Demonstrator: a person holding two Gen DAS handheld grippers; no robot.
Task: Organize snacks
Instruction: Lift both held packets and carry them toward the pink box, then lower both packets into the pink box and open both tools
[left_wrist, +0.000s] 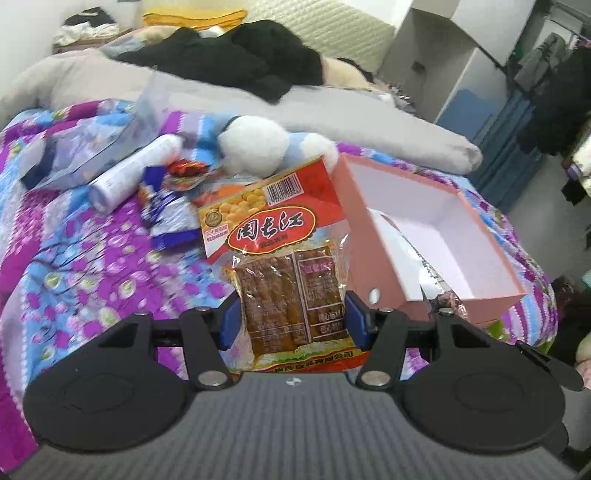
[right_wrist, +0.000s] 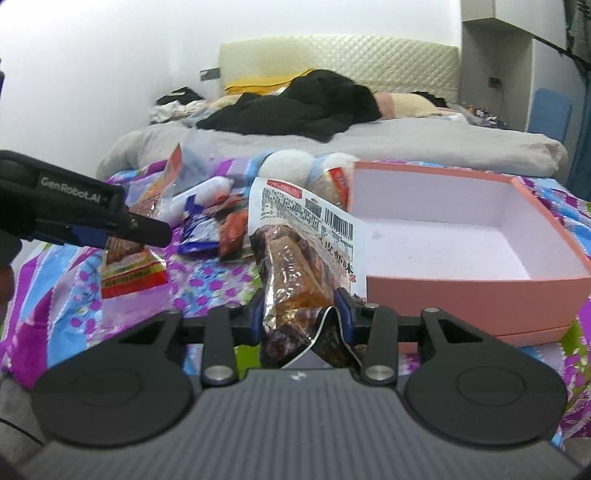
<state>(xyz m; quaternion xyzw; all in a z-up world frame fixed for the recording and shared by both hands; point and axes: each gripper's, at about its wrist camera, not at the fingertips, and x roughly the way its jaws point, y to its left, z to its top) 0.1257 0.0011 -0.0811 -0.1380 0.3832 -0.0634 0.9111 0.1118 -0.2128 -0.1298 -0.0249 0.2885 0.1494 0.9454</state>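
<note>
My left gripper (left_wrist: 291, 317) is shut on a red and yellow snack pack (left_wrist: 280, 236) with brown strips inside, held up above the bedspread. The same pack (right_wrist: 129, 266) hangs from the left gripper (right_wrist: 122, 230) at the left of the right wrist view. My right gripper (right_wrist: 300, 314) is shut on a silver and white snack pack (right_wrist: 295, 243) holding a brown bar, crumpled between the blue pads. An open pink box (left_wrist: 436, 236) with a white inside lies on the bed to the right, and the pink box (right_wrist: 472, 236) shows nothing inside.
Loose snacks lie on the flowered bedspread (left_wrist: 74, 258): blue wrappers (left_wrist: 166, 218), a red wrapper (left_wrist: 186, 170), a white tube (left_wrist: 133, 173), a clear bag (left_wrist: 96, 147). A white and blue plush toy (left_wrist: 258, 147) sits behind them. Grey bedding and black clothes lie farther back.
</note>
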